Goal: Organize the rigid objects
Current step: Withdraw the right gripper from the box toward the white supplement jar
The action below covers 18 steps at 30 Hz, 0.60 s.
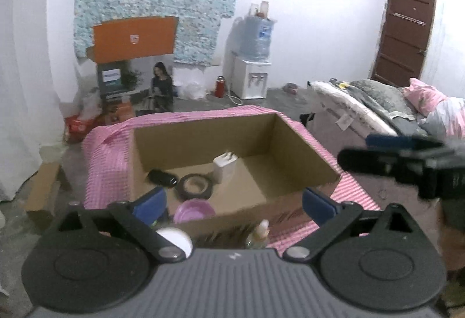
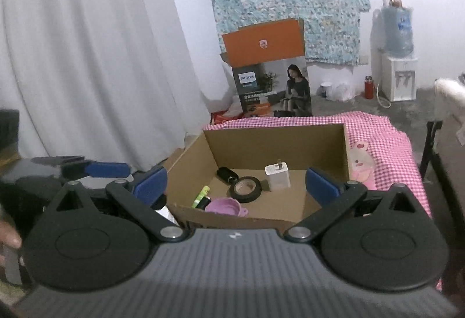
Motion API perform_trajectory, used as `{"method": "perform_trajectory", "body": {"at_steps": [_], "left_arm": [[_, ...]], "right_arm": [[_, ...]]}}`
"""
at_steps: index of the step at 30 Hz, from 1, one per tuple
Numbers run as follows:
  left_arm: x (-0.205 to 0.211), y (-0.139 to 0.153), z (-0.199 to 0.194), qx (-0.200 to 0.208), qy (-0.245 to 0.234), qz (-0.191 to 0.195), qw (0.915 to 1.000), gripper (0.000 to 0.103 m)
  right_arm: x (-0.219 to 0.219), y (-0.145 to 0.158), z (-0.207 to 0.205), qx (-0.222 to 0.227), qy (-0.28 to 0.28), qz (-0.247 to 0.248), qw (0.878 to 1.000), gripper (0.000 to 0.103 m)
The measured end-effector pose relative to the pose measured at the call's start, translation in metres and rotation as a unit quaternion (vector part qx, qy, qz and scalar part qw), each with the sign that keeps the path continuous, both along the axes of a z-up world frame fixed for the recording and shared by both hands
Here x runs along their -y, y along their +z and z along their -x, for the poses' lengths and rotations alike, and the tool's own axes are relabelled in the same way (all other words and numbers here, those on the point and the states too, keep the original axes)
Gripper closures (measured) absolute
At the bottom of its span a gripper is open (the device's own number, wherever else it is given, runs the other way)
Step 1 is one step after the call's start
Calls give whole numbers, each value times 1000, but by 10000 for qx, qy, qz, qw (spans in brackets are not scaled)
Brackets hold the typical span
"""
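Observation:
An open cardboard box (image 1: 302,155) (image 2: 279,143) sits on a pink checked cloth. Inside lie a white charger (image 1: 224,169) (image 2: 277,176), a black tape roll (image 1: 195,186) (image 2: 245,189), a black key fob (image 1: 162,178) (image 2: 226,173), a purple lid (image 1: 194,210) (image 2: 223,206) and a green marker (image 2: 201,196). A small clear bottle (image 1: 259,236) and a white round object (image 1: 178,238) sit on the cloth in front of the box. My left gripper (image 1: 235,201) is open and empty above the box's near wall. My right gripper (image 2: 236,185) is open and empty, also before the box.
The right gripper shows at the right in the left wrist view (image 1: 407,155); the left one shows at the left in the right wrist view (image 2: 96,169). A Philips carton (image 2: 271,85), a water dispenser (image 1: 252,76), a white curtain (image 2: 87,50) and a bed (image 1: 392,108) stand around.

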State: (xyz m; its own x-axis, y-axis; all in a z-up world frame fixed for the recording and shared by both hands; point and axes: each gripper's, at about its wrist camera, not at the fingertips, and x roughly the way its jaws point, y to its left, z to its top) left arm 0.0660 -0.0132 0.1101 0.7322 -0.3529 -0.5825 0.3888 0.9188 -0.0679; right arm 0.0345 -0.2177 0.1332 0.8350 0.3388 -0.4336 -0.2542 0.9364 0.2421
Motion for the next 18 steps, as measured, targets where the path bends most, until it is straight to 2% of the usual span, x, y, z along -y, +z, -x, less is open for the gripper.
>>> {"method": "perform_trajectory", "body": {"at_steps": [2,4,7,10,13,18], "left_arm": [[-7,-9,10,4,108,29,9999,2],[-15,-17,16,-56,186,114,9997,2],[-29,-31,19,-151,373,153,9991,2],[-37,-40,21,-190,557,165,9981,2],[-45,-51,24,-148,702,88,9974,2],[-52,-71,22,-146,733,-30,9972,2]], "right_arm": [[-11,1,4,-7,-96,282,9996,1],[-25,1,10,9,-291,794,9964,1],[-46,-5,13,180,-505,1627,9852,1],[-60,-13,15,223,-553,2065,9766,1],[-64,-22,15,145,-443,1980,9791,1],[-70,-38,11,-49,256,1214,9923,1]]}}
